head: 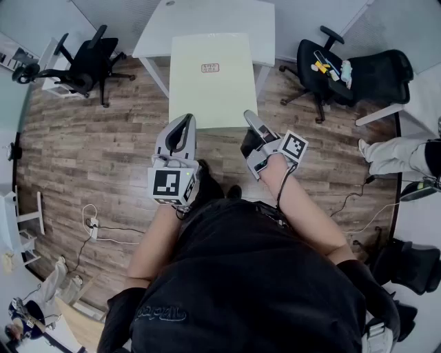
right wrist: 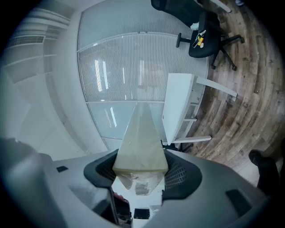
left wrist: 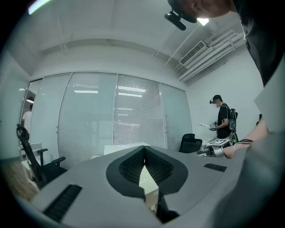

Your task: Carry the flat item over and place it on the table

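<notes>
right gripper view has the pale cream, film-wrapped flat slab (right wrist: pixel 140 138) clamped at its near end in my right gripper (right wrist: pixel 141 173), jaws wide. left gripper (left wrist: pixel 144 156) is closed tip to tip beside it. slab hangs short of the white desk (head: pixel 262 27). i judge it light, stiff, slippery: grip end edges.

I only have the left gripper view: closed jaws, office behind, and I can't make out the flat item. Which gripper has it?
Observer: The right gripper. Its own view shows the pale flat panel clamped between its jaws, held by the near edge.
Operator: And how do we stand to the table?
Observer: In the head view the white table is straight ahead. The panel's far end overlaps it in the picture, while its near end is over wood floor.
</notes>
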A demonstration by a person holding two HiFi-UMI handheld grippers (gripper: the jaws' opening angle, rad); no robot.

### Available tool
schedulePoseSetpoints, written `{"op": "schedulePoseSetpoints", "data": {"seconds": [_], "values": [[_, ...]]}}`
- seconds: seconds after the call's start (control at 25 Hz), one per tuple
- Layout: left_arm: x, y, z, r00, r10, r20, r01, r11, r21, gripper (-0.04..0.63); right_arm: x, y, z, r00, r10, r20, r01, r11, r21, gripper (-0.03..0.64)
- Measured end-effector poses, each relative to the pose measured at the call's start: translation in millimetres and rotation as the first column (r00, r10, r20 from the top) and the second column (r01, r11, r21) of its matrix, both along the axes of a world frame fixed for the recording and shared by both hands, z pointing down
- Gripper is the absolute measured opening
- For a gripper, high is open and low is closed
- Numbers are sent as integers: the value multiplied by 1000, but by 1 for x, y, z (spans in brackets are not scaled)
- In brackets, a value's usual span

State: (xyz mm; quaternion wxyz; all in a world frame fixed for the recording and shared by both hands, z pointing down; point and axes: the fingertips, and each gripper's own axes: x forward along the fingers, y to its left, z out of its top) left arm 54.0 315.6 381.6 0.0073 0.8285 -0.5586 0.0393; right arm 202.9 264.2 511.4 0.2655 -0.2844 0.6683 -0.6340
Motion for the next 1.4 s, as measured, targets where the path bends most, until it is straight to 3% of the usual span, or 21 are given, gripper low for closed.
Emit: {"op": "schedulePoseSetpoints", "data": {"seconds": [0.32,0.56,0.8,1.12,1.32,1.4], "values": [[-1,-5,11,999,0,-36,-1,1000,-24,14,2,-3,0,998,37,49,-37,999,-14,291],[-10,-23,21,995,0,-96,-5,998,-56,14,-2,-23,9,999,45,24,-45,999,-27,291],[-18,-46,24,995,11,-96,-16,998,-53,14,-18,-46,11,999,45,24,-44,999,-30,291],[-46,-93,21,994,58,-93,-62,997,-44,14,-54,-92,10,997,76,26,-75,997,-33,291],[-107,-132,3,990,107,-88,-110,993,-34,14,-114,-129,0,993,117,19,-116,992,-39,291],[-103,-131,1,989,122,-78,-124,992,-22,14,-110,-126,2,991,132,31,-131,991,-33,291]]}}
